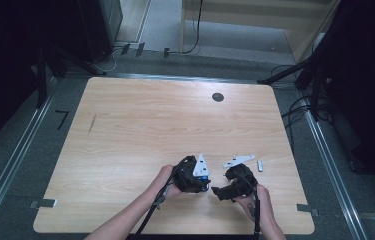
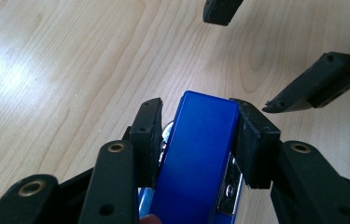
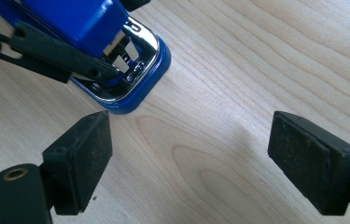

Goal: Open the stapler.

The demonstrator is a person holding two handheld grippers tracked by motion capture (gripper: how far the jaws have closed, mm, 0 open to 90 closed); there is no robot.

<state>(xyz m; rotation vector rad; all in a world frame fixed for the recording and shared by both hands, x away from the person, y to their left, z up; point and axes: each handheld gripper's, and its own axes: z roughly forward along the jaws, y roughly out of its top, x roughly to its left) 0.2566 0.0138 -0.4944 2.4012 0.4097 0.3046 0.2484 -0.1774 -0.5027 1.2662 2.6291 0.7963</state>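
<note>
Lying on the light wooden table near its right edge: a small white oblong piece. Showing toward the far edge: a round dark grommet hole. Trailing across the grey floor beyond: black cables. Standing behind: pale wooden furniture.

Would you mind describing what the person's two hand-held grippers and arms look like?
Both are black. The left hand-held gripper and the right hand-held gripper have linked bars with brass-coloured rivets, ending in blocky matte pads. In the high view each carries a grey three-cornered plate and trails a black cable. The forearms are bare, with no sleeves visible.
</note>
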